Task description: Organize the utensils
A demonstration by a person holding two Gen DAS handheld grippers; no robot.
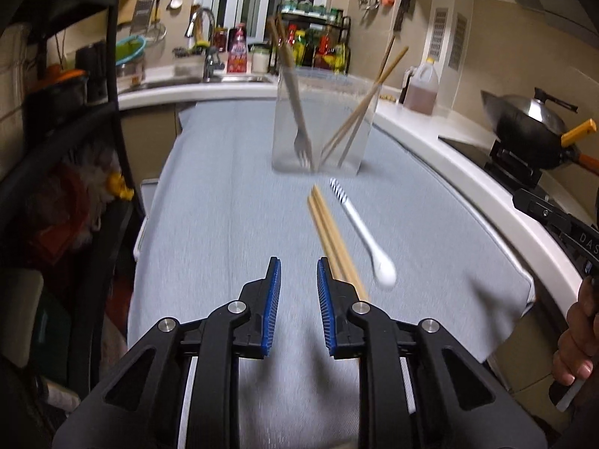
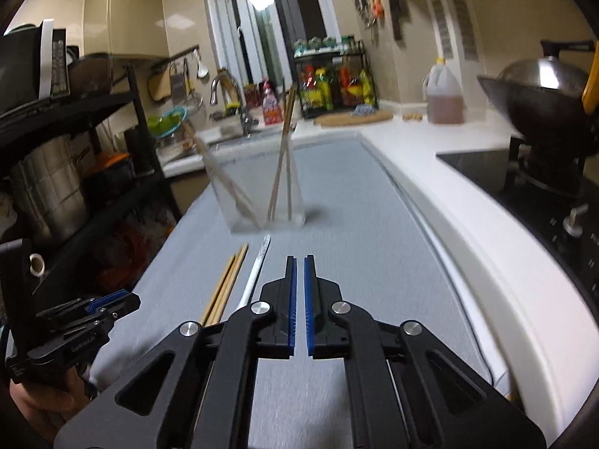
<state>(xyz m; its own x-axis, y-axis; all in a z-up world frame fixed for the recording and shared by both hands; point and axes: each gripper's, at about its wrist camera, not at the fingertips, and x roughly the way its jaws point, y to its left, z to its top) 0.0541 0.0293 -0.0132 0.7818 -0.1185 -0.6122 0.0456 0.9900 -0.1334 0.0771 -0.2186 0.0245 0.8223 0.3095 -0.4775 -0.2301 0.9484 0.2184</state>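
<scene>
Left wrist view: left gripper (image 1: pixel 298 273) released, nothing between the blue pads, hanging low over the grey mat (image 1: pixel 224 202) just beside the near end of the loose chopsticks (image 1: pixel 329 232). White spoon (image 1: pixel 365 232) lying next to those chopsticks on the right, handle tip pointing toward the clear container (image 1: pixel 322 127). Container upright farther along the mat, already holding a fork (image 1: pixel 299 112) and another chopstick pair (image 1: pixel 359 112), leaning against its walls, likely dropped in loosely. Right wrist view: right gripper (image 2: pixel 300 288) nearly closed on nothing, only a thin gap showing, to the right of the spoon (image 2: pixel 256 273) and chopsticks (image 2: pixel 226 284). Plenty of bare mat between loose utensils and container; desk edge (image 2: pixel 468 232) and wok (image 2: pixel 543 89) off to the right, well apart. Probably next: chopsticks pinched and carried forward to the container.
</scene>
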